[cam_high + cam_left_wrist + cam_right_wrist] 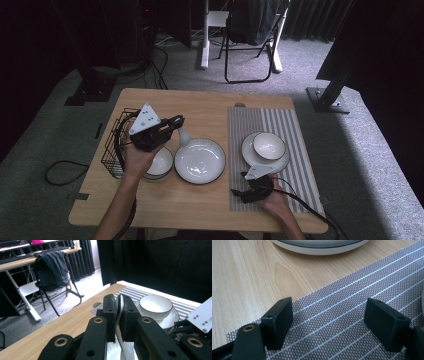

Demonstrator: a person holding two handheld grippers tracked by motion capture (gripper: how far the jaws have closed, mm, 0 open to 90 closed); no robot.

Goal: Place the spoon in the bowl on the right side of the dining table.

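Holding a white ceramic spoon (120,315) by its stiff, slippery, breakable handle, left gripper (172,125) fingers clamp it at centre frame above the tabletop (200,200); right gripper (239,192) fingers stand wide, empty.

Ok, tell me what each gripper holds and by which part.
Left gripper: shut on the white ceramic spoon, clamped by its handle. Right gripper: open, holding nothing.

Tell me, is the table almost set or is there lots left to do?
Partly done, it seems. A small bowl already sits on a plate on the striped mat. The left gripper holds a white spoon above the table. The big plate and another bowl lie off the mat; the right gripper rests open.
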